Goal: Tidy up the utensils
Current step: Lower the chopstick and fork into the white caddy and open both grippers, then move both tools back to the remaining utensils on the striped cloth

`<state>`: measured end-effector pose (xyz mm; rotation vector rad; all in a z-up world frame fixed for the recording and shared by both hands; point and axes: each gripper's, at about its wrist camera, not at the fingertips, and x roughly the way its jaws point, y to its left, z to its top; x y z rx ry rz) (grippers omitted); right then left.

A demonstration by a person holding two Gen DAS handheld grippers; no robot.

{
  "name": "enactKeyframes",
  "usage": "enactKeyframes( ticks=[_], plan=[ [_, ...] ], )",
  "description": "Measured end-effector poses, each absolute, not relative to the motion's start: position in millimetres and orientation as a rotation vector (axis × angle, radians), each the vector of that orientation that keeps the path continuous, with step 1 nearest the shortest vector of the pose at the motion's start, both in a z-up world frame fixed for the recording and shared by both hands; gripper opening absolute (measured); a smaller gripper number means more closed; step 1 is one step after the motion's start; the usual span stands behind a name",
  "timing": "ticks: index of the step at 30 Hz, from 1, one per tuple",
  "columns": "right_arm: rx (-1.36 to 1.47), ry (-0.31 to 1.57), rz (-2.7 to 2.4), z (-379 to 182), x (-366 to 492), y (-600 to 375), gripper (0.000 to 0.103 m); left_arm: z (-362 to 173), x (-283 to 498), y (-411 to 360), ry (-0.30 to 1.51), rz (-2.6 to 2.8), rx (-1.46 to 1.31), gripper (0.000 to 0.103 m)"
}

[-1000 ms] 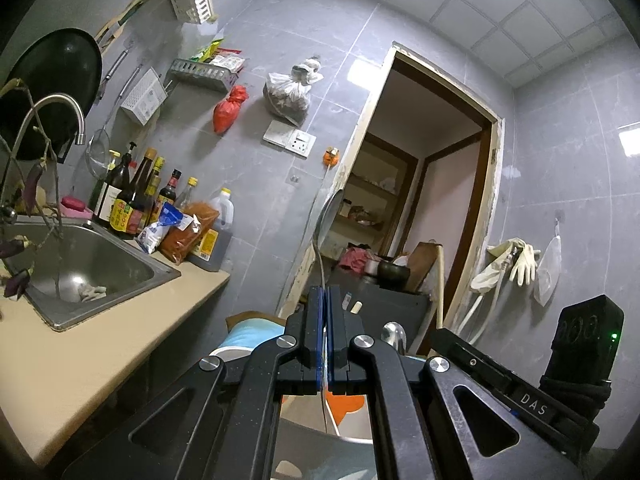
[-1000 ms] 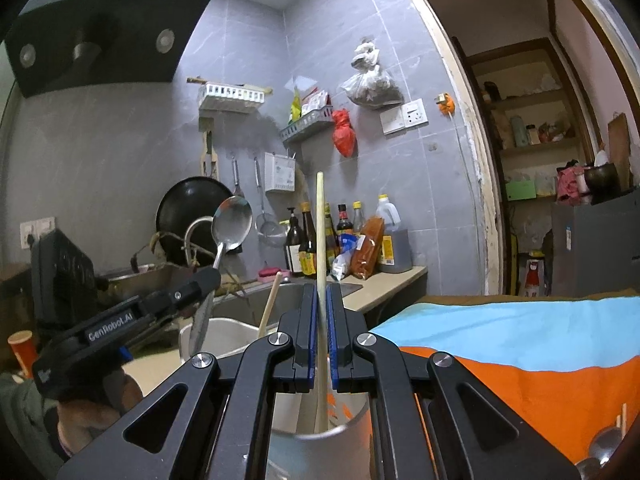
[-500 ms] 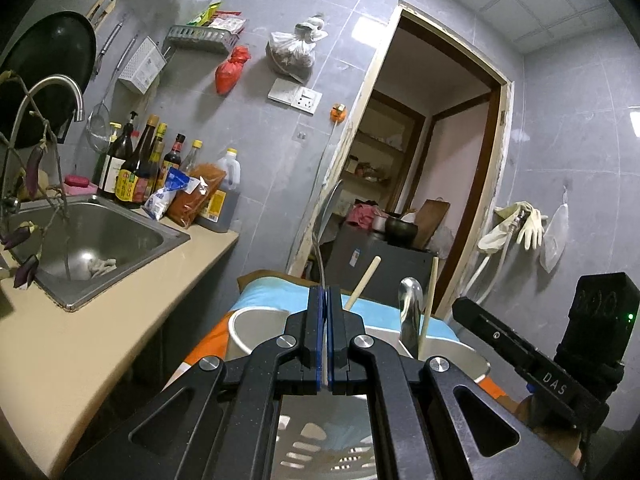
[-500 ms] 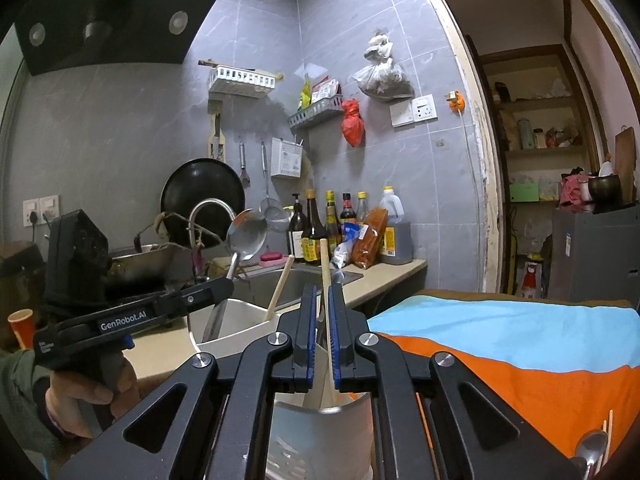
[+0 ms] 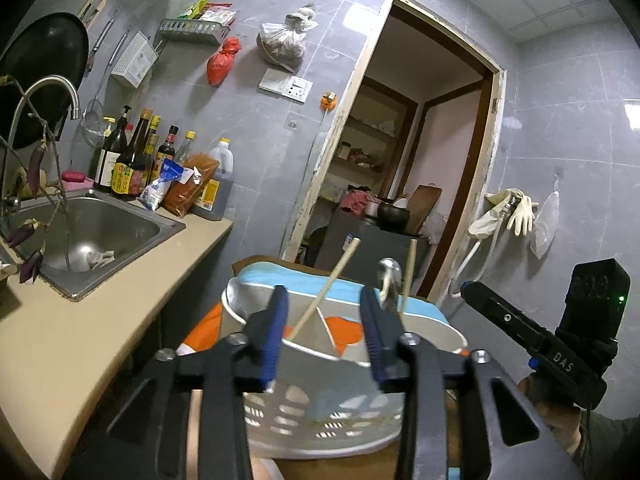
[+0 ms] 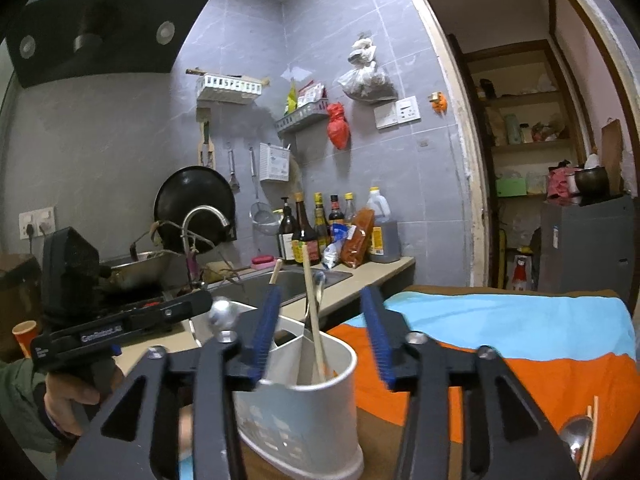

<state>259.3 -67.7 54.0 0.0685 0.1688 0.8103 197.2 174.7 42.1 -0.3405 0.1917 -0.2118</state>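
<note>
My left gripper (image 5: pixel 323 322) is opening, its blue fingers (image 5: pixel 276 322) parted, nothing pressed between them. Just past them stands the white caddy (image 5: pixel 320 408), perforated low on its wall, with a divider inside. One chopstick (image 5: pixel 326 294) leans in it toward the left; a second chopstick (image 5: pixel 408 274) stands nearly upright at the right, beside a spoon (image 5: pixel 389 276) whose bowl pokes above the rim.

My right gripper (image 6: pixel 322 328) is opening too, fingers (image 6: pixel 266 328) apart and gripping nothing. From this side the caddy (image 6: pixel 304 412) sits between and just beyond the fingertips, a chopstick (image 6: pixel 314 312) slanting up out of it.

The caddy rests on an orange and blue cloth (image 6: pixel 520 340). At the cloth's lower right lie another spoon (image 6: pixel 576 434) and chopsticks (image 6: pixel 591 432), well apart from the caddy.

The worktop (image 5: pixel 80 340) with its sink (image 5: pixel 92 228) runs along the left, with bottles (image 5: pixel 132 160) near the wall.
</note>
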Motion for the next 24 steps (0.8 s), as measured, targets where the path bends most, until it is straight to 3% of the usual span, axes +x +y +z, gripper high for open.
enactKeyframes(
  ticks=[2, 6, 10, 13, 24],
  plan=[
    [0.082, 0.17, 0.787, 57.6, 254.0, -79.5, 0.054, 45.6, 193.3, 170.0, 0.196, -0.217, -0.338, 0.04],
    [0.107, 0.162, 0.739, 65.0, 242.8, -105.8, 0.076, 57.2, 183.0, 153.3, 0.181, -0.213, -0.294, 0.066],
    [0.117, 0.136, 0.682, 74.8, 227.8, -134.4, 0.089, 68.4, 174.3, 131.2, 0.16, -0.198, -0.248, 0.09],
    [0.122, 0.106, 0.632, 82.0, 215.5, -157.0, 0.102, 74.7, 168.4, 110.0, 0.135, -0.186, -0.207, 0.097],
    [0.096, 0.023, 0.471, 96.4, 183.8, -231.0, 0.103, 77.3, 171.9, 32.8, 0.104, -0.235, -0.121, 0.1]
  ],
)
